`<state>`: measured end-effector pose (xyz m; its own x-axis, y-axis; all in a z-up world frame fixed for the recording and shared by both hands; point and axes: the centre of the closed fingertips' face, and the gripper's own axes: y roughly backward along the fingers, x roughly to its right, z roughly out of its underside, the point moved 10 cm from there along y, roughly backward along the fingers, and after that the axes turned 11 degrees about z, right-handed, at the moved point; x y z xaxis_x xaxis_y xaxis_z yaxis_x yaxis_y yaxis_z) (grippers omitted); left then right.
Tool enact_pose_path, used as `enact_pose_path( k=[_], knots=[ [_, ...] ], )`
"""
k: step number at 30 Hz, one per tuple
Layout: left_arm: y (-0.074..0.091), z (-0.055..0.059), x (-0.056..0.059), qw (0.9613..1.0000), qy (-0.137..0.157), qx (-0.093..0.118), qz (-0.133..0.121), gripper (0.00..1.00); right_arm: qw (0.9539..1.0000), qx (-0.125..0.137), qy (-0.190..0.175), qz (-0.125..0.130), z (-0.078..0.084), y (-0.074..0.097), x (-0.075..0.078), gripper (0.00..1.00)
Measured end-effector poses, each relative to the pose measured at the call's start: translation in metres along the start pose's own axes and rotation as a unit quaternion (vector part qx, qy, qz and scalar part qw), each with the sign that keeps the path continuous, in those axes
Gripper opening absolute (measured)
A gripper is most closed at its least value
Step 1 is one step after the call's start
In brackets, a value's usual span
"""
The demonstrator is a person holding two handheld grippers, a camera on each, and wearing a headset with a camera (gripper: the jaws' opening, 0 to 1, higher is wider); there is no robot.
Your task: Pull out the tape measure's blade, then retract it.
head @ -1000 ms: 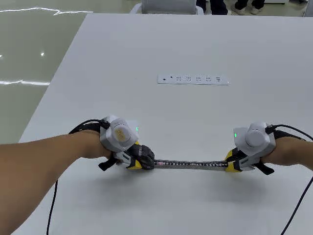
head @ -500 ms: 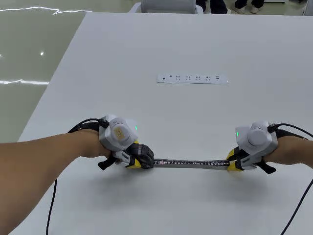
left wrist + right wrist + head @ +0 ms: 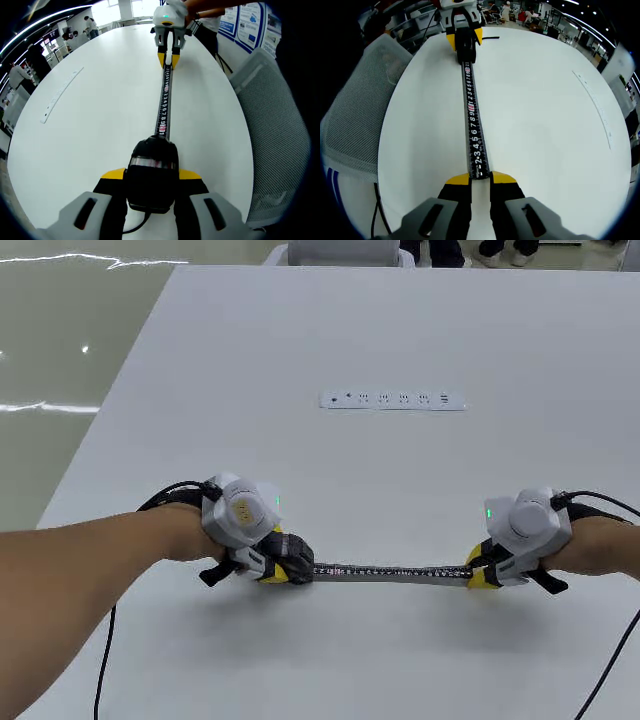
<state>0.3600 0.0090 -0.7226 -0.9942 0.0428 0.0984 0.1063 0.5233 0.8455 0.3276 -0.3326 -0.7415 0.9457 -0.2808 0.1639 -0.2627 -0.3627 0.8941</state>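
The left tool (image 3: pixel 152 175) clamped the black tape-measure case (image 3: pixel 292 562); the right tool (image 3: pixel 480 178) pinched the thin steel blade (image 3: pixel 471 110) at its tip (springy, likely to snap back).

table: white worktop (image 3: pixel 420 320), power strip (image 3: pixel 392 400) at far centre | floor: glossy green (image 3: pixel 60 340), left, streaked with light reflections | seating: grey mesh chair (image 3: pixel 272 125) at near edge | wall: blue posters (image 3: pixel 252 22)
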Motion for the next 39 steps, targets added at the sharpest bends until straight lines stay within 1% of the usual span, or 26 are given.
enact_pose_path(
  k=[9, 13, 18, 20, 23, 28, 33, 39],
  knots=[
    [-0.0002, 0.0001, -0.0001, 1.0000, 0.000, 0.000, 0.000, 0.31, 1.0000, 0.003, -0.007, -0.002, 0.0012, 0.0003, 0.0001, 0.13],
    [-0.0005, -0.0006, -0.0003, 1.0000, -0.001, -0.003, 0.000, 0.32, 0.9999, 0.006, -0.014, -0.003, 0.0038, -0.0014, 0.0020, 0.13],
    [-0.0006, -0.0011, -0.0001, 1.0000, -0.001, -0.004, 0.000, 0.32, 0.9998, 0.013, -0.015, -0.003, 0.0051, -0.0018, 0.0013, 0.14],
    [-0.0007, -0.0010, -0.0003, 1.0000, -0.001, -0.004, 0.000, 0.32, 0.9995, 0.016, -0.028, -0.004, 0.0065, -0.0019, 0.0022, 0.14],
    [-0.0008, -0.0010, -0.0003, 1.0000, -0.001, -0.003, -0.002, 0.32, 0.9992, 0.017, -0.036, -0.005, 0.0073, -0.0022, 0.0035, 0.14],
    [-0.0008, -0.0011, -0.0004, 1.0000, -0.001, -0.004, -0.004, 0.32, 0.9992, 0.013, -0.037, -0.009, 0.0065, -0.0029, 0.0042, 0.14],
    [-0.0010, -0.0011, -0.0005, 1.0000, -0.001, -0.004, -0.003, 0.32, 0.9990, 0.016, -0.041, -0.010, 0.0073, -0.0025, 0.0035, 0.14],
    [-0.0011, -0.0013, -0.0002, 1.0000, -0.001, -0.004, -0.003, 0.32, 0.9991, 0.017, -0.036, -0.010, 0.0066, -0.0019, 0.0038, 0.14]
  ],
)
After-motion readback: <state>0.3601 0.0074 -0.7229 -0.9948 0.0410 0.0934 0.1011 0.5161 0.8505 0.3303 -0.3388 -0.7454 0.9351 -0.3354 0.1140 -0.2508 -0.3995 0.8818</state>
